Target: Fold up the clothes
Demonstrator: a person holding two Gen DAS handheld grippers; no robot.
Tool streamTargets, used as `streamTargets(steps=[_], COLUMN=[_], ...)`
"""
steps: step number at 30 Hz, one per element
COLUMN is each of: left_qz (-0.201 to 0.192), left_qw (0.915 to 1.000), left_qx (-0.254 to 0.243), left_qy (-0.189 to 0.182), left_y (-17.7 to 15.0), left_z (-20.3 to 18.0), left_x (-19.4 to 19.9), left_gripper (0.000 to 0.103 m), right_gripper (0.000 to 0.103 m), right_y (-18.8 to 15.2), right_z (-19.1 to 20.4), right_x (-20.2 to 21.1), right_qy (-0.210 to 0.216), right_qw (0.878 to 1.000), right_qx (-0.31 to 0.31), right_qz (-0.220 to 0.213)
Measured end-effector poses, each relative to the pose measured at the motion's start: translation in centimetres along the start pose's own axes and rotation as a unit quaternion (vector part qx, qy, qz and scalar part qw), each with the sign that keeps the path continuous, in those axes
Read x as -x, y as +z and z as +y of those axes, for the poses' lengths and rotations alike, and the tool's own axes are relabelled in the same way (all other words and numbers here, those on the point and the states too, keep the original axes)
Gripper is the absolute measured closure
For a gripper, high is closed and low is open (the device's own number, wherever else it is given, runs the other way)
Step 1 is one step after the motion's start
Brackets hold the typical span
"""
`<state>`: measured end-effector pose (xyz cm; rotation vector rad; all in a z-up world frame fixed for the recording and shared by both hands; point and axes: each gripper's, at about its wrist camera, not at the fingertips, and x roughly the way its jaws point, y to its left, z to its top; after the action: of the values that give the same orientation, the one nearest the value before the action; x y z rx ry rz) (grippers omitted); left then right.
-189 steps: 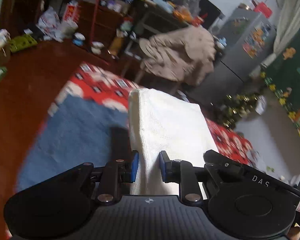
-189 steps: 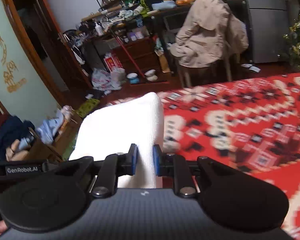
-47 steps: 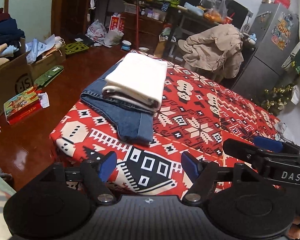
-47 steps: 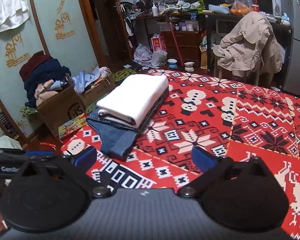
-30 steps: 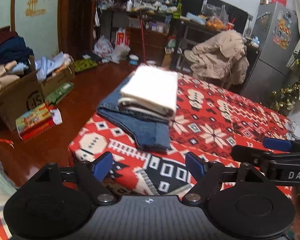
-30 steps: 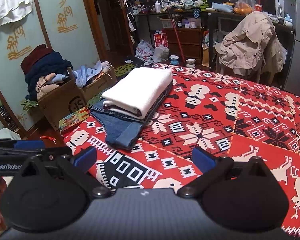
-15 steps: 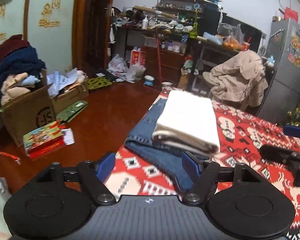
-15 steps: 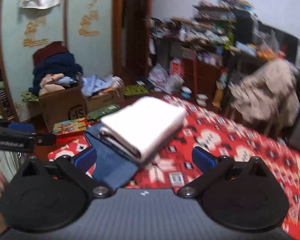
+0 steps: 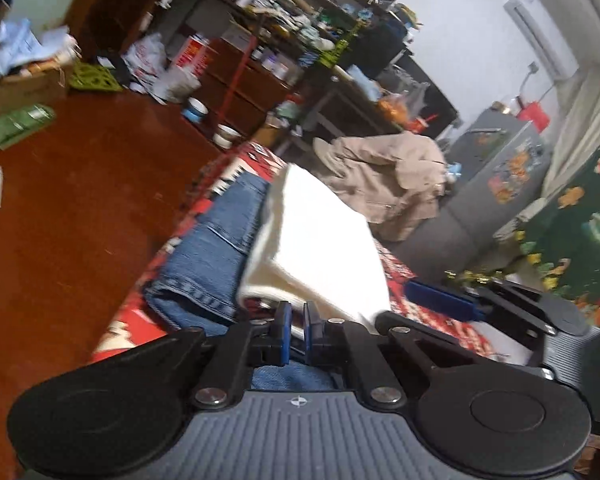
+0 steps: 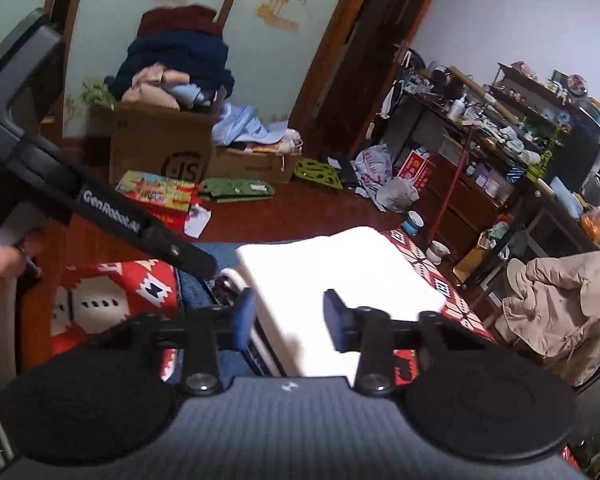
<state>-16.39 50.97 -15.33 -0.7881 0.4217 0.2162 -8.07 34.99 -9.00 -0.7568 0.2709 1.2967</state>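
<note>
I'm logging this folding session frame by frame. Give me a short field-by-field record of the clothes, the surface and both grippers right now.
surface: red patterned cloth
bottom garment: folded blue jeans lying on the cloth
top garment: folded white garment stacked on the jeans
left gripper: left gripper at the stack's near edge, jaws nearly together; what they pinch is unclear
right gripper: right gripper closing, jaws either side of the white garment's near corner, not yet pressing
background: cardboard box heaped with clothes

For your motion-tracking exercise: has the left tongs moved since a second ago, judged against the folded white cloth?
Yes. The left tongs have come forward right up to the folded white cloth's near edge, and shut.
</note>
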Motion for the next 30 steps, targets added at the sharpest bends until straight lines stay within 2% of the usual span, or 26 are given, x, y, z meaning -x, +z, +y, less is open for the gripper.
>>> streamTargets(steps=[3,8,12,14,16,18,21,23,27,29,30], left_qz=[-0.001,-0.031,-0.045,-0.046,-0.043,-0.041,-0.047,-0.048,-0.048,-0.049,-0.051], left_qw=[0.9998,0.9951,0.9865,0.9767,0.9623,0.9446,0.9297,0.9225,0.8939,0.8823,0.8830], left_qx=[0.017,0.085,0.150,0.198,0.249,0.300,0.336,0.351,0.406,0.423,0.420], left_qy=[-0.015,-0.039,-0.048,-0.071,-0.099,-0.127,-0.144,-0.152,-0.184,-0.201,-0.203], left_y=[-0.5,-1.2,-1.7,-1.9,-2.3,-2.8,-2.6,-2.7,-3.1,-3.2,-3.0], left_z=[0.5,1.7,3.2,4.3,5.5,6.6,7.5,7.4,8.1,8.1,8.1], left_x=[-0.9,-0.8,-0.5,-0.8,-1.1,-1.5,-1.5,-1.7,-1.5,-1.3,-1.3], left_gripper=[0.097,0.095,0.079,0.079,0.079,0.067,0.055,0.052,0.052,0.052,0.052], right_gripper=[0.066,0.065,0.060,0.060,0.058,0.056,0.055,0.055,0.054,0.053,0.051], right_y=[0.2,0.1,0.1,0.1,-0.2,-0.4,-0.5,-0.5,-0.5,-0.4,-0.4], right_z=[0.2,0.2,-0.7,-1.3,-2.3,-3.1,-4.0,-4.5,-5.0,-5.0,-5.0], right_x=[-2.0,-3.7,-4.3,-4.6,-4.5,-4.7,-5.0,-5.2,-5.1,-5.0,-4.9], right_qy=[0.010,0.005,0.003,0.005,0.010,0.015,0.014,0.015,0.012,0.011,0.012], right_qw=[1.000,1.000,0.999,0.998,0.997,0.994,0.992,0.991,0.990,0.990,0.990], right_qx=[-0.009,-0.014,-0.031,-0.048,-0.074,-0.098,-0.119,-0.130,-0.135,-0.134,-0.133], right_qz=[0.015,0.025,0.028,0.031,0.035,0.038,0.040,0.040,0.039,0.037,0.037])
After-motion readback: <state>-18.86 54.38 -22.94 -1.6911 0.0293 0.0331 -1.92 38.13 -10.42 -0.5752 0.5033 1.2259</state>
